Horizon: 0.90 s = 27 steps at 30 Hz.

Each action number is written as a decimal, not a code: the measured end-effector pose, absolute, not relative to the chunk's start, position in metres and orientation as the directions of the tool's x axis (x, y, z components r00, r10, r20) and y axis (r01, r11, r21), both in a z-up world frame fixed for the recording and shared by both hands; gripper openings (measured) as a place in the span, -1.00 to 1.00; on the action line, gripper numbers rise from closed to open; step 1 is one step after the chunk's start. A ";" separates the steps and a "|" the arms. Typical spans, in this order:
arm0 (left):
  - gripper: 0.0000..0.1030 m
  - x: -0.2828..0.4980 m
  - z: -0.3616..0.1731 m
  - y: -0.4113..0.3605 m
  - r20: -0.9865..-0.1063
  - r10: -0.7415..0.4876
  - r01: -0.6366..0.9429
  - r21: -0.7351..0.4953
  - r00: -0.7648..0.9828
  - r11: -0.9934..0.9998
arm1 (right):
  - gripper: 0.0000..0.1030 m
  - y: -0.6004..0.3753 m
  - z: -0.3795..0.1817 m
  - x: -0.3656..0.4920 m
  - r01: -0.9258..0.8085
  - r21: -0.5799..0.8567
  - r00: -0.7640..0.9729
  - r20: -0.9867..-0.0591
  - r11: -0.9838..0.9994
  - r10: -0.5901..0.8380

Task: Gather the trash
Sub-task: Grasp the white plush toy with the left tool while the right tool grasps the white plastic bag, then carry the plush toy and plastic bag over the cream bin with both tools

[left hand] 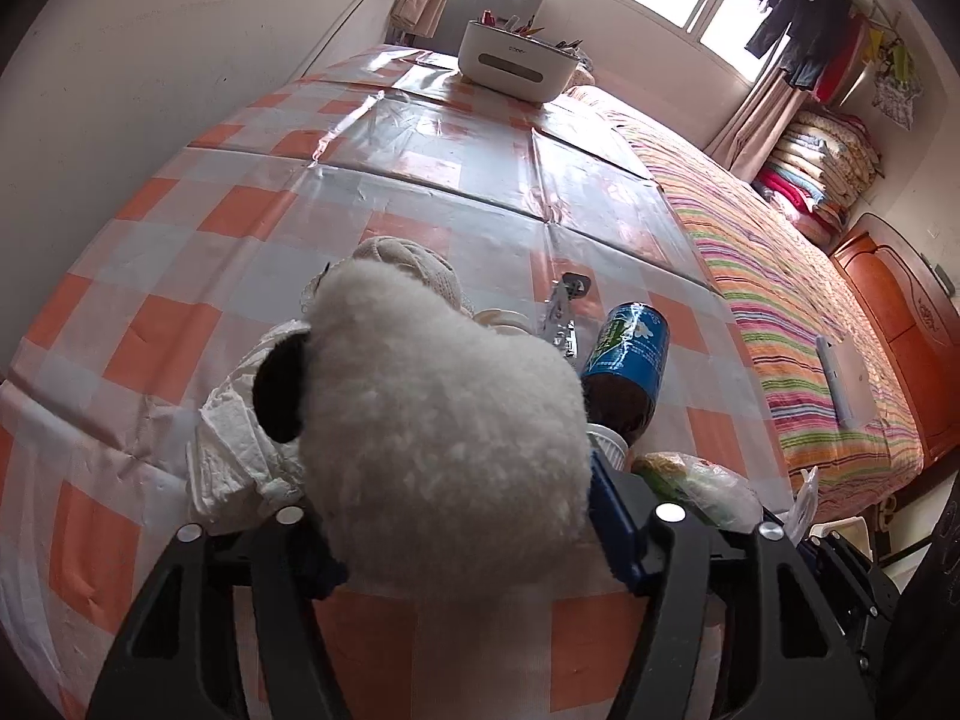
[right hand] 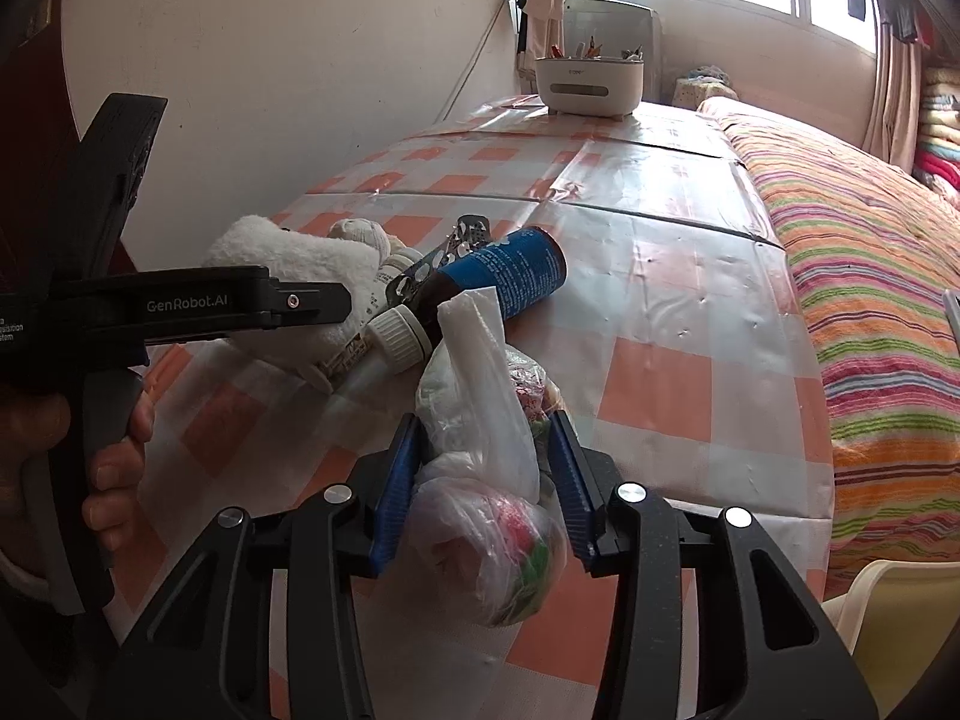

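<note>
- Trash lies clustered at the lower middle of the left wrist view, on the surface (left hand: 420,138) with its orange-and-white checked cover.
- Filling the centre there, a white fleecy plush toy (left hand: 444,438) sits between the blue pads of the left gripper (left hand: 462,552), which clamps it at a middling width.
- Left of the toy is a crumpled white tissue (left hand: 240,450); to its right a brown bottle with a blue label (left hand: 630,360) lies on its side, a silver blister pack (left hand: 564,312) just behind it.
- A white organizer box (left hand: 516,60) stands at the top, and a striped bed (left hand: 798,312) runs down the right.
- In the right wrist view, the right gripper (right hand: 480,480) at lower centre pinches a clear plastic bag of colourful scraps (right hand: 486,504) between its blue pads, partly closed.
- At the left edge a hand (right hand: 108,456) holds the other gripper's black body.
- Above the bag lie the bottle (right hand: 504,276), its white cap (right hand: 399,339) towards the camera, and the plush toy (right hand: 282,252).
</note>
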<state>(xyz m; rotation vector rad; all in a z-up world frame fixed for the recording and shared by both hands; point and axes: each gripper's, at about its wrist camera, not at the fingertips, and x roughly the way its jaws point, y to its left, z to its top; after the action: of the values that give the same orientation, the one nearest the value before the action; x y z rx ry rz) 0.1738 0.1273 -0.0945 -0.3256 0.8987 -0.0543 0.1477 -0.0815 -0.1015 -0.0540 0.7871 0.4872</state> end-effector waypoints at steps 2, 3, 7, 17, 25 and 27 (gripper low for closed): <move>-0.19 0.171 -0.091 0.125 -0.751 -0.158 -0.086 -0.275 0.641 0.958 | -0.19 -0.086 -0.097 0.144 -0.438 0.146 0.613 -0.674 0.887 0.413; -0.20 0.169 -0.089 0.124 -0.745 -0.147 -0.085 -0.264 0.651 0.961 | -0.19 -0.088 -0.094 0.142 -0.436 0.152 0.619 -0.665 0.887 0.418; -0.25 0.161 -0.081 0.120 -0.709 -0.127 -0.076 -0.248 0.693 0.966 | -0.31 -0.095 -0.083 0.133 -0.437 0.145 0.655 -0.625 0.888 0.424; -0.25 0.139 -0.059 0.104 -0.628 -0.120 -0.024 -0.216 0.769 0.976 | -0.40 -0.099 -0.076 0.122 -0.456 0.123 0.678 -0.594 0.881 0.434; -0.25 0.127 -0.052 0.091 -0.597 -0.138 0.017 -0.204 0.790 0.979 | -0.42 -0.110 -0.065 0.112 -0.445 0.108 0.719 -0.548 0.889 0.426; -0.25 0.125 -0.051 0.087 -0.592 -0.142 0.024 -0.203 0.793 0.979 | -0.42 -0.113 -0.062 0.109 -0.439 0.104 0.729 -0.539 0.893 0.421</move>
<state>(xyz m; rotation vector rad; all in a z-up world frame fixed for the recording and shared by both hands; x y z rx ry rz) 0.1252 0.0874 -0.0510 -0.1889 0.6491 -0.0903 0.1093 -0.1129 -0.0619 -0.0315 0.5859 0.4734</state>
